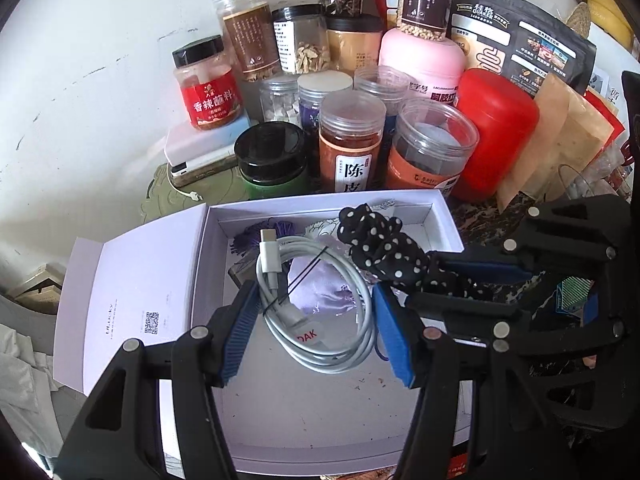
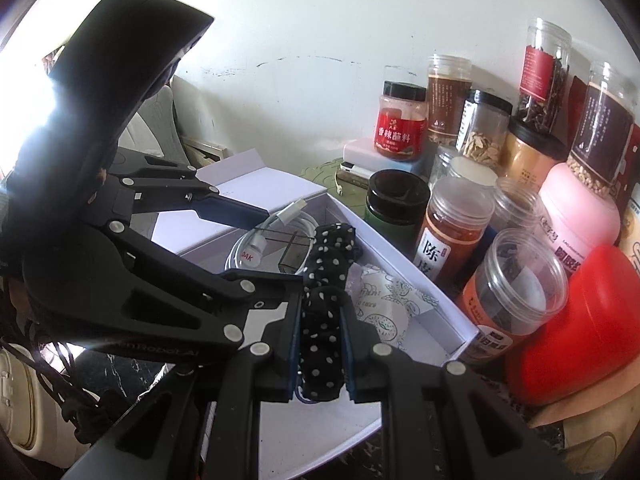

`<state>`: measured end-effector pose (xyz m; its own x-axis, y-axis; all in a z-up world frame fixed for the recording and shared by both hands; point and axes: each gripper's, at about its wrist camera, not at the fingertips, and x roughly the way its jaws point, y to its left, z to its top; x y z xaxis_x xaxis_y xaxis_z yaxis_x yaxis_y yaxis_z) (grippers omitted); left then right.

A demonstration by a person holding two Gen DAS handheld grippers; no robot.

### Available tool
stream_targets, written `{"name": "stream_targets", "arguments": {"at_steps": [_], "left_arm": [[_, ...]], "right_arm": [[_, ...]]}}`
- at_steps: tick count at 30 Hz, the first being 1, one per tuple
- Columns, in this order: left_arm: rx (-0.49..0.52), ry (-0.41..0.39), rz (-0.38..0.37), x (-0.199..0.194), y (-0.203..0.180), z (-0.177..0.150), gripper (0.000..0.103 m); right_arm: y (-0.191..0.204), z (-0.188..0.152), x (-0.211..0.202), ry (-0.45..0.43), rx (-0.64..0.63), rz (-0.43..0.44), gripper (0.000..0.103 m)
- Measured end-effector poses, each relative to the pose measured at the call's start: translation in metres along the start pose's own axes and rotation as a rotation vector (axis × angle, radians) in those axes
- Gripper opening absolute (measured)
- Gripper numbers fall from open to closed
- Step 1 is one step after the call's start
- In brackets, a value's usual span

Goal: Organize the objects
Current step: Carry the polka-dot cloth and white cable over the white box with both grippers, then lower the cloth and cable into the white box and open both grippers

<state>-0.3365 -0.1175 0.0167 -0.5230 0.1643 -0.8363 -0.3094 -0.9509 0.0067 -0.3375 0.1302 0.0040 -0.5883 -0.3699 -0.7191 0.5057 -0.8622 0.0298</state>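
Your left gripper (image 1: 316, 328) hangs over the white box (image 1: 440, 216), jaws wide apart, with the coiled cable (image 1: 320, 344) lying on the box floor between them, touching neither pad as far as you can see. Ahead of those jaws, a lilac pouch (image 1: 316, 292) lies under the coil. To the right, your right gripper (image 2: 320, 344) is clamped on the dotted scrunchie (image 2: 326, 292), which juts forward past the fingertips over the box. Beyond both jaws stand the jars (image 1: 350, 140), just behind the box's far wall.
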Motion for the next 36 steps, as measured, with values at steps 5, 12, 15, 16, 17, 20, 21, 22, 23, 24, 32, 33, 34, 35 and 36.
{"name": "stream_targets", "arguments": {"at_steps": [5, 12, 15, 16, 17, 20, 21, 22, 23, 24, 32, 33, 34, 35, 36], "left_arm": [[-0.009, 0.026, -0.009, 0.021, 0.006, -0.005, 0.056], [-0.023, 0.062, -0.017, 0.045, 0.011, -0.014, 0.056], [-0.034, 0.068, -0.027, 0.050, 0.013, -0.016, 0.056], [-0.034, 0.069, -0.029, 0.051, 0.013, -0.015, 0.056], [-0.033, 0.069, -0.029, 0.052, 0.013, -0.015, 0.056], [-0.030, 0.071, -0.022, 0.055, 0.011, -0.016, 0.057], [-0.030, 0.075, -0.020, 0.056, 0.011, -0.017, 0.057], [-0.033, 0.079, -0.019, 0.057, 0.011, -0.017, 0.057], [-0.039, 0.083, -0.020, 0.058, 0.011, -0.018, 0.057], [-0.048, 0.085, -0.023, 0.059, 0.012, -0.020, 0.057], [-0.073, 0.098, -0.014, 0.056, 0.012, -0.020, 0.057], [-0.071, 0.096, -0.013, 0.055, 0.011, -0.019, 0.057], [-0.068, 0.094, -0.008, 0.052, 0.009, -0.019, 0.057], [-0.065, 0.091, -0.006, 0.051, 0.009, -0.018, 0.057], [-0.063, 0.090, -0.004, 0.048, 0.007, -0.017, 0.057]], "right_arm": [[-0.002, -0.007, 0.017, 0.026, -0.004, 0.004, 0.017], [-0.004, -0.015, 0.037, 0.067, -0.007, 0.012, 0.017], [-0.006, -0.018, 0.041, 0.073, -0.008, 0.023, 0.017], [-0.006, -0.019, 0.042, 0.072, -0.013, 0.025, 0.017], [-0.005, -0.019, 0.042, 0.071, -0.014, 0.025, 0.017], [-0.007, -0.021, 0.045, 0.076, -0.005, 0.030, 0.017], [-0.006, -0.022, 0.045, 0.077, -0.007, 0.029, 0.017], [-0.006, -0.022, 0.045, 0.079, -0.010, 0.028, 0.017], [-0.005, -0.022, 0.046, 0.082, -0.012, 0.027, 0.017], [-0.005, -0.022, 0.047, 0.081, -0.010, 0.028, 0.017], [-0.004, -0.020, 0.044, 0.083, -0.015, 0.014, 0.028], [-0.005, -0.019, 0.042, 0.082, -0.014, 0.012, 0.028], [-0.005, -0.018, 0.041, 0.081, -0.013, 0.009, 0.028], [-0.006, -0.018, 0.039, 0.081, -0.012, 0.005, 0.028], [-0.006, -0.017, 0.037, 0.081, -0.013, 0.000, 0.028]]}}
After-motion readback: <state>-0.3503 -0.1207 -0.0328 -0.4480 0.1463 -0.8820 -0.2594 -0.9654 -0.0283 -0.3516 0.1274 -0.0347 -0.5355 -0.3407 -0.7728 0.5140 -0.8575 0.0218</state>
